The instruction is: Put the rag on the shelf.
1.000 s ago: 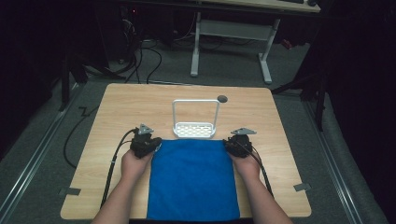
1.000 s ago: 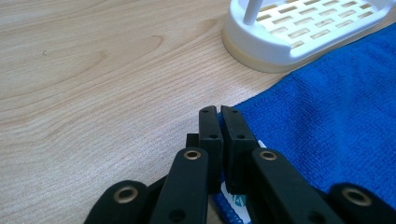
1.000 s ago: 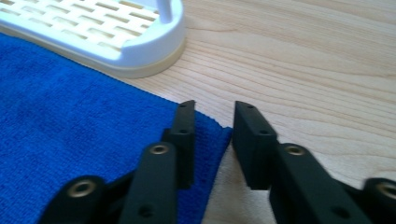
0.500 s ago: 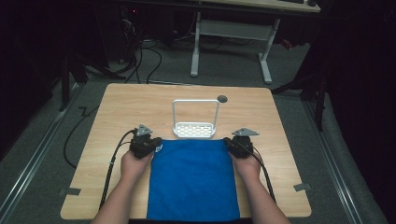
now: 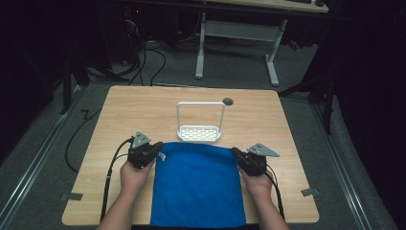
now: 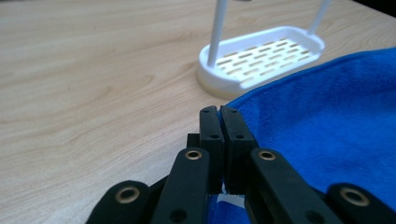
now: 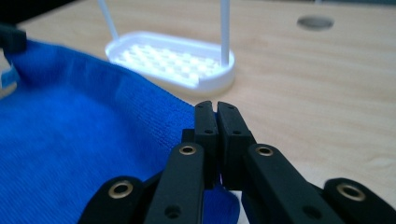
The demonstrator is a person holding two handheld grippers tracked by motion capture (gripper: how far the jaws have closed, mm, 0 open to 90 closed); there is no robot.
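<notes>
Blue cloth (image 5: 197, 184) runs lengthwise toward the person, far corners pinched by left gripper (image 5: 154, 149) and right gripper (image 5: 238, 155).

I am seeing a cloth (image 5: 197, 184) of strong, even blue with a fine woven texture, and a small white and light blue label at its corner beside my left gripper's jaws. My left gripper (image 6: 219, 122) and my right gripper (image 7: 215, 116) are showing matte black jaws with small brass-coloured rivets, and each is carrying a grey plate on top. Ahead of both pairs of jaws a white rack (image 5: 199, 132) is standing, its base patterned with rows of slots. The table (image 5: 143, 108) is showing light wood with pale brown grain, and a dark grey round spot (image 7: 315, 21) beyond the right jaws.
</notes>
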